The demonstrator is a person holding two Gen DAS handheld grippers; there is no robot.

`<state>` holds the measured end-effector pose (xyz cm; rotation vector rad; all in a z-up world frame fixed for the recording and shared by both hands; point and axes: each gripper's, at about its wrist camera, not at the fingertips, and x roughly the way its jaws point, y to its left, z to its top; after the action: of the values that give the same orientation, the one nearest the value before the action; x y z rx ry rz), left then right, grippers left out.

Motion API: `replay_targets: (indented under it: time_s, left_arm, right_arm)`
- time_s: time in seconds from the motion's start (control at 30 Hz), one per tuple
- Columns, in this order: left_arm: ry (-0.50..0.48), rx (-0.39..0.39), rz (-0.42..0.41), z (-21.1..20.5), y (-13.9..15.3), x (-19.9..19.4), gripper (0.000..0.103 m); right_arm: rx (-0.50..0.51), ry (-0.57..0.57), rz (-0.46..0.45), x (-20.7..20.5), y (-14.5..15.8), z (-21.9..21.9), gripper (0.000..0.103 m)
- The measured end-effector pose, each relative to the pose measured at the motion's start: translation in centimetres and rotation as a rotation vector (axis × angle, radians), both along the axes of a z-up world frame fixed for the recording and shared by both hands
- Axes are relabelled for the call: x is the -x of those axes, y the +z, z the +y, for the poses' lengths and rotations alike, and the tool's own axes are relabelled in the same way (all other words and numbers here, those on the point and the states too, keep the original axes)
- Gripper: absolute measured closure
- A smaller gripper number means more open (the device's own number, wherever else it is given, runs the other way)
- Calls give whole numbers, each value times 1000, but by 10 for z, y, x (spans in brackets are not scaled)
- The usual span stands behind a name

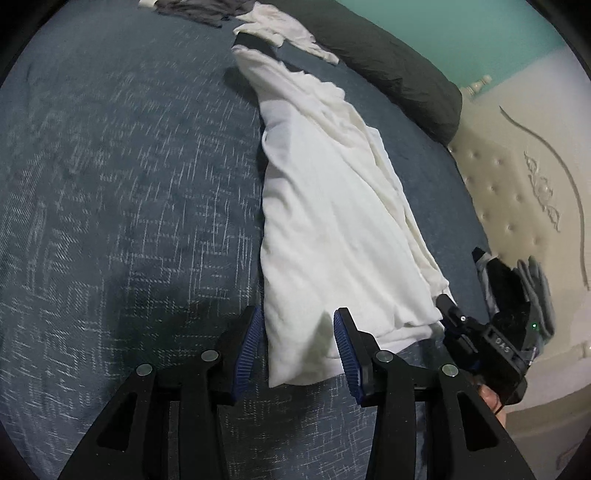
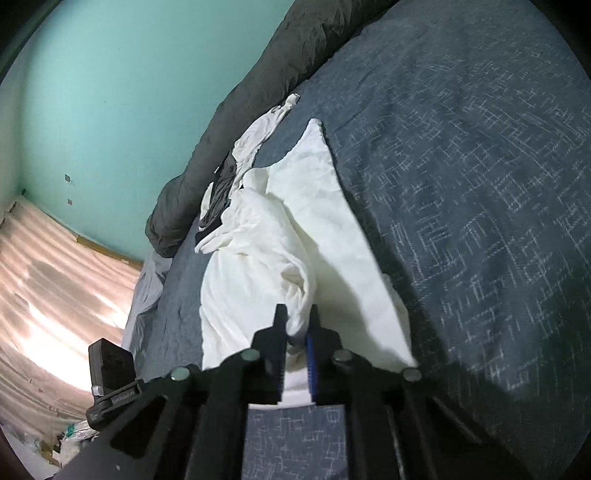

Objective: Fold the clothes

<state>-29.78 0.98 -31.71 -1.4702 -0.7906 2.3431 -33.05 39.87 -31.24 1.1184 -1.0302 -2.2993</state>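
Your white garment lies in a long half-folded strip on the blue bedspread, running twd the dark bolster. Right gripper is clenched on a bunched bit of its near hem. Left gripper hangs open, jaws either side of the other near corner, not pinching yet imo. Close left fully before lifting, grab both layers, keep both hands level so the edge stays straight. Containers: none in view, so nothing to report there. More clothes piled at the far end, w/ a grey one beside.
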Motion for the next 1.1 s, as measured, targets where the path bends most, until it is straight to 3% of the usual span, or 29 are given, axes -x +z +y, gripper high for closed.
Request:
replay_targets:
  time_s: [0.23,0.4,0.77,1.1]
  left_arm:
    - [25,-44,-30,-5,-15,-3,58]
    - [3,-21,-30,-2,-9,-6,58]
    - [-20,0,-42,16,-2,-10,58]
    - [-28,-16,-53,18,-2,-8,59]
  right_arm:
    - [19,-3,85,-8,30,2,99]
    - [21,-40,105,-25,50,14,99]
    - [-14,-119,-55,-35,8,28,99]
    - [-3,-130,-77,-41,5,35,99]
